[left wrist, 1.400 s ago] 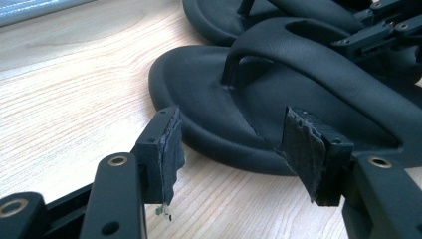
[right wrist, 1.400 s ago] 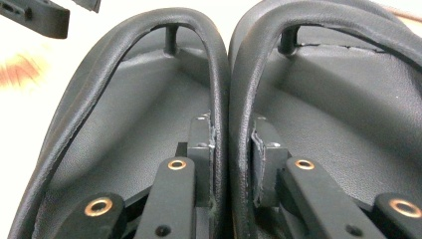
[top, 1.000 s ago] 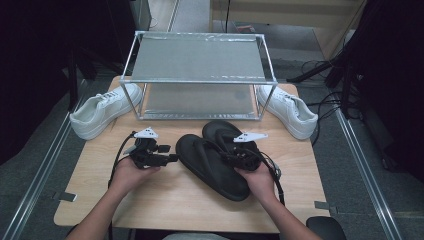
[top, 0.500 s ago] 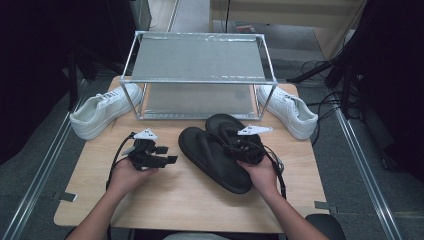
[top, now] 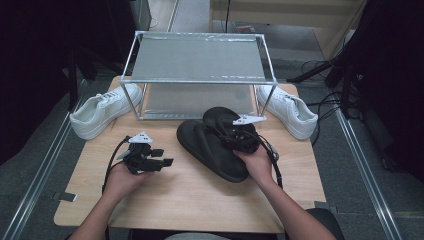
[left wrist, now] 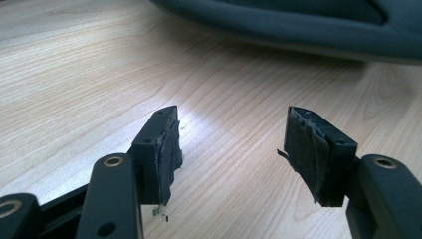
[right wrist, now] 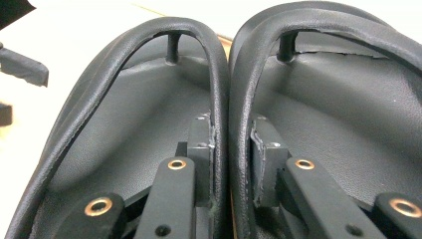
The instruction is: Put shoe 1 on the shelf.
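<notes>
right hand-held gripper (right wrist: pixel 230 159): pinching both flip-flops' (top: pixel 215 145) straps together, in front of rack (top: pixel 197 75)
left hand-held gripper (left wrist: pixel 231 149): spread, empty, left of flip-flops, over bench (top: pixel 175 190)

right gripper (right wrist: pixel 230 149) | fingers pinch two flip-flop straps (right wrist: pixel 224 74) (adjoining ones) together

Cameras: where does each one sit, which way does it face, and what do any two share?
High view: above the person's side, looking forward and down at the table; forearms, left gripper and right gripper.
Left gripper view: on the left gripper, looking low across the wood; open jaws, black sandals beyond.
Right gripper view: on the right gripper, pinching both sandals' adjacent straps.
Shared: all show the black sandals.
</notes>
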The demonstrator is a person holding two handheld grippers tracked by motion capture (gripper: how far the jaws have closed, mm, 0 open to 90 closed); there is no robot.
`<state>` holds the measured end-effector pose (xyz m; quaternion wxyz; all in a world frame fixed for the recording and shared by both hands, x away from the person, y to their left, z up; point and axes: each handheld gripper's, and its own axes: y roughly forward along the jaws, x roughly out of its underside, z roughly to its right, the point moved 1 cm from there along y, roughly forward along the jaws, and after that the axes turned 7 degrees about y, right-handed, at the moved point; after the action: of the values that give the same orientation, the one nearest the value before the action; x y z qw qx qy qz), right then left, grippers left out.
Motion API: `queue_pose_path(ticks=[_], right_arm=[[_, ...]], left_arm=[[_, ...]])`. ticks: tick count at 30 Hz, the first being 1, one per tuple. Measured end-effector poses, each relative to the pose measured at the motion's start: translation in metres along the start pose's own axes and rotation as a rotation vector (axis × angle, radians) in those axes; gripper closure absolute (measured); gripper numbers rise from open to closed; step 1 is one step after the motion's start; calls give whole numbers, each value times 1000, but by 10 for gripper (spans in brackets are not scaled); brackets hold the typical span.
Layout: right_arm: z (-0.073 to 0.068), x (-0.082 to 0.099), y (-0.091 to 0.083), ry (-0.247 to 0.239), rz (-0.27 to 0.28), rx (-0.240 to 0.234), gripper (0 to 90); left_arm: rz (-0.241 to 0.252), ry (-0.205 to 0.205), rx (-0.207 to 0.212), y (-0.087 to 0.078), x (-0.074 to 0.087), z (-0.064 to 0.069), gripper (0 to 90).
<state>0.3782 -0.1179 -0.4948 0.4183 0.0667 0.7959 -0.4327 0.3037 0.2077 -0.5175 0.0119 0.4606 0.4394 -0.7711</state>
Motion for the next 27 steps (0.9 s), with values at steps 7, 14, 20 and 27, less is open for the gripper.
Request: queue_pose_path(ticks=[7, 14, 20, 27], right_arm=[[-1, -14, 16, -7, -1, 2, 753], [3, -35, 31, -7, 15, -2, 752], [8, -48, 42, -9, 29, 11, 752], [16, -55, 55, 7, 27, 24, 751]], left_arm=[[1, -8, -8, -4, 4, 0, 389], [3, -15, -16, -7, 8, 0, 388], [5, -18, -20, -8, 10, 1, 388], [1, -16, -23, -8, 10, 1, 388]])
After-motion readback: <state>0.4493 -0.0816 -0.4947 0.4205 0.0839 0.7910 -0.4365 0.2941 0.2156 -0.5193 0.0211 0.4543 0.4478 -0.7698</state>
